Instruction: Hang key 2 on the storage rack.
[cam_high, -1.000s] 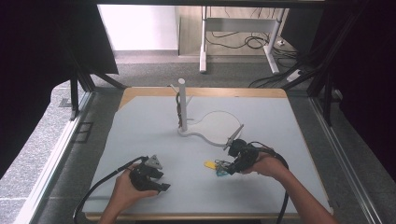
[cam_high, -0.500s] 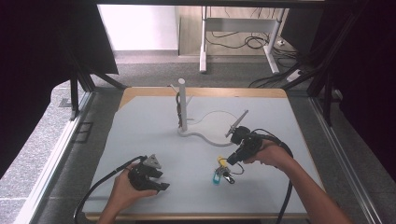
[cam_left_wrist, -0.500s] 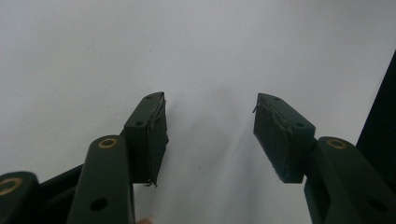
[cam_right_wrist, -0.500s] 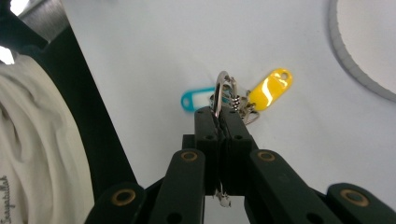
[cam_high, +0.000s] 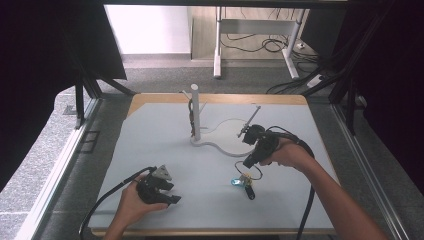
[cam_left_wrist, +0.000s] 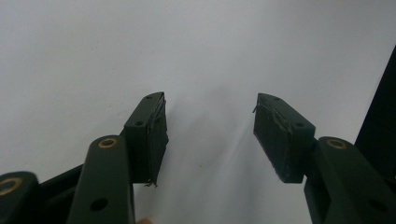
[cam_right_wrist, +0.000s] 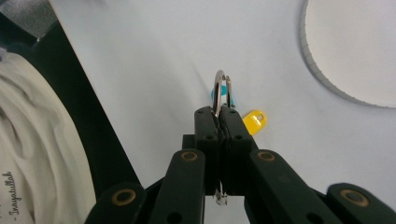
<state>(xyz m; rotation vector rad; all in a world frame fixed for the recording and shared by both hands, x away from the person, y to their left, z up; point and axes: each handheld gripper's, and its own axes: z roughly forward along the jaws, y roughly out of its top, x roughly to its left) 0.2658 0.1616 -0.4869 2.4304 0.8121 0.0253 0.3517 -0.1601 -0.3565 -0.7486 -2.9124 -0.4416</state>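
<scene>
Key ring clenched in right tool, lifted above worktop, tags hanging below. Left tool released, resting idle on worktop. Probable step: carry toward peg stand; next move calls for ring threaded over peg.

A silver key ring carries yellow and blue tags; the tabletop is pale grey, both grippers black.

Script lettering on white shirt, right gripper view, edge of frame; too small/cropped to read.
</scene>
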